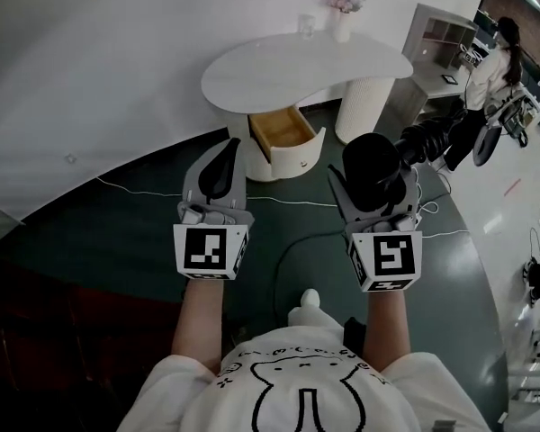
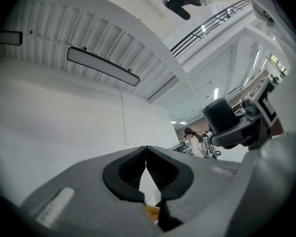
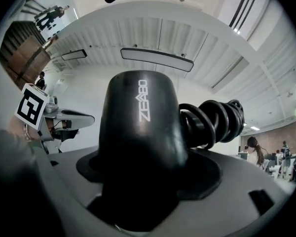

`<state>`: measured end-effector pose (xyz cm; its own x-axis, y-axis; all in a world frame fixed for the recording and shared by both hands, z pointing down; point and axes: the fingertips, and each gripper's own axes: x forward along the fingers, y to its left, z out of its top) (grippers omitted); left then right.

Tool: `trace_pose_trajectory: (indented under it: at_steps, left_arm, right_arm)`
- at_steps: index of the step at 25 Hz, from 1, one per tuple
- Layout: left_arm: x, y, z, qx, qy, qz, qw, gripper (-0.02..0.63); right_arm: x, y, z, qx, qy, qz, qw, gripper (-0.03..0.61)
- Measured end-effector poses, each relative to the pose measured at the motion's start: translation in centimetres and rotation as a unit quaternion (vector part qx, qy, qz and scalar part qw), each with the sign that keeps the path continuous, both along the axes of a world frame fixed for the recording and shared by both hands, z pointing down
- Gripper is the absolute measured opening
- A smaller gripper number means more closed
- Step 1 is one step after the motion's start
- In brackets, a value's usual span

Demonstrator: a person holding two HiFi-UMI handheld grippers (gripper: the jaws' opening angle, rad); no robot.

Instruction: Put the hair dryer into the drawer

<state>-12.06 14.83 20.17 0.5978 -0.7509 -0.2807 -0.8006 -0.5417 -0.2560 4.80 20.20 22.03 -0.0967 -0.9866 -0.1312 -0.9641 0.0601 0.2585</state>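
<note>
While both grippers are held up at the middle of the head view, a dark green floor [image 1: 117, 232] is seen filling the lower and left parts of that frame, bounded by a white wall [image 1: 90, 52] at the upper left. A white kidney-shaped table [image 1: 279, 66] is placed at the upper centre. Its drawer [image 1: 283, 129] is pulled out beneath the top, and a bare wooden inside is shown. The hair dryer [image 1: 373, 165] is kept well apart from the drawer, right of centre. Its black body is clamped between the jaws of the right gripper [image 1: 375, 192], and in the right gripper view it is seen standing upright from between them, with white lettering on its side. A coiled black cord [image 3: 214, 120] is bunched just to the right of the body there. The left gripper [image 1: 225, 156] is carried left of centre; its jaws are pressed together at the tips, with nothing caught between them. A small vase [image 1: 342, 25] and a glass [image 1: 306, 27] are set on the table's far edge.
</note>
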Motion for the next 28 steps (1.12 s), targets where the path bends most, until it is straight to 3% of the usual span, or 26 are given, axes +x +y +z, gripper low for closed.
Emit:
trace_pose_trajectory:
  at_steps: [8,15,28]
  left_arm:
    - [5.1,-13.5,-0.2,-0.023,0.013,-0.029,0.9992,0.015]
    - [7.6,-14.0,0.4,-0.019,0.016,-0.051,0.9984,0.015]
    - [8.4,-14.8,1.7,-0.062,0.023,-0.08,0.9946,0.015]
  right_arm:
    - [5.9,-14.0,-0.4,-0.017,-0.013,-0.035,0.999,0.374]
    - [7.9,-15.1,1.8,-0.041,-0.005,-0.065,0.997,0.375]
    - [9.5,-16.3,4.5,-0.097,-0.024,-0.095,0.99,0.376]
